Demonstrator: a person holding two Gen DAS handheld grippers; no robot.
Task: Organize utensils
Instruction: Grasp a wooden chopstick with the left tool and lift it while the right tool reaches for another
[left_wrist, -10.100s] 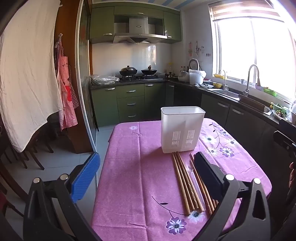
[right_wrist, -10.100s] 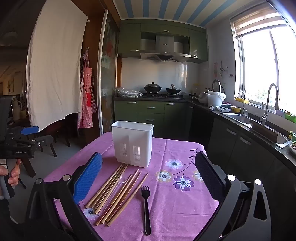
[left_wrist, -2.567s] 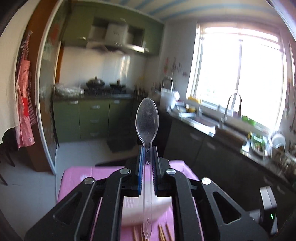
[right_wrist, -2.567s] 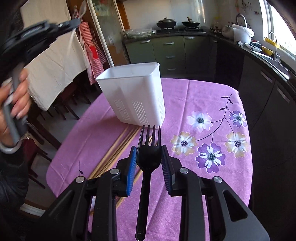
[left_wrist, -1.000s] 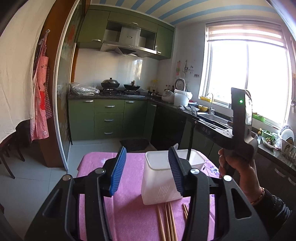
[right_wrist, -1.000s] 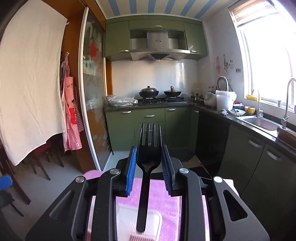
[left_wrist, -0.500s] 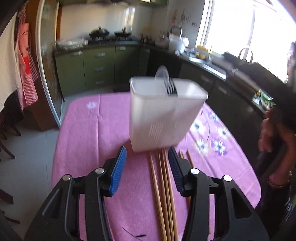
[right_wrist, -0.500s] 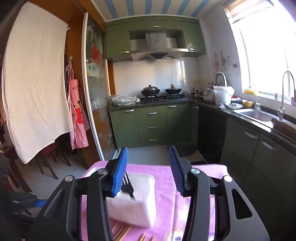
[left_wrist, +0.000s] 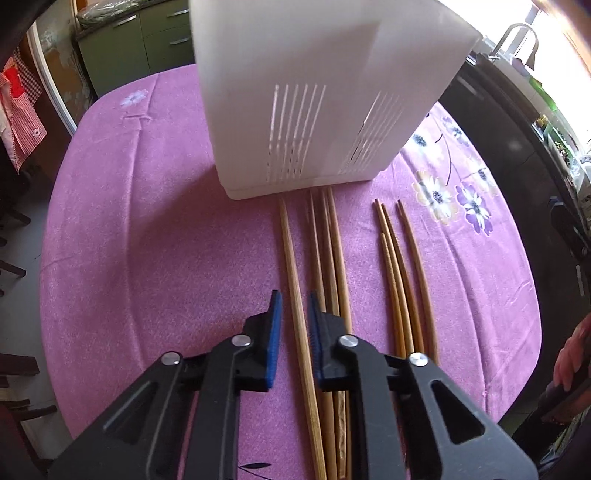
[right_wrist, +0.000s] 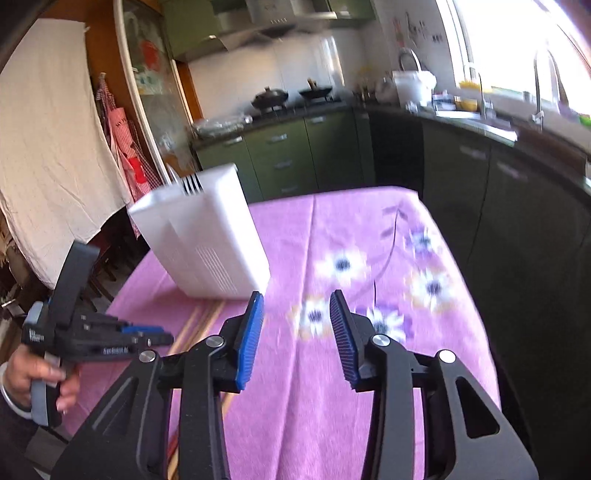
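Between the blue pads of the left claw (left_wrist: 294, 325) lies one bamboo chopstick (left_wrist: 295, 295), the leftmost of the row; the jaws are closing on it, with slim gaps visible on either side. Just right of that claw lie three more chopsticks, and further right another three, making seven, all flat on the purple flowered bench (left_wrist: 147, 240). Directly ahead of the claw stands one white slotted utensil holder (left_wrist: 314, 92), its base at the chopstick tips. One black fork (right_wrist: 192, 184) pokes its tines above the holder's rim. Jaws of the right claw (right_wrist: 295, 332) are part open, closing, with nothing between them. Small white lettering on the left claw's body is too blurred to read.
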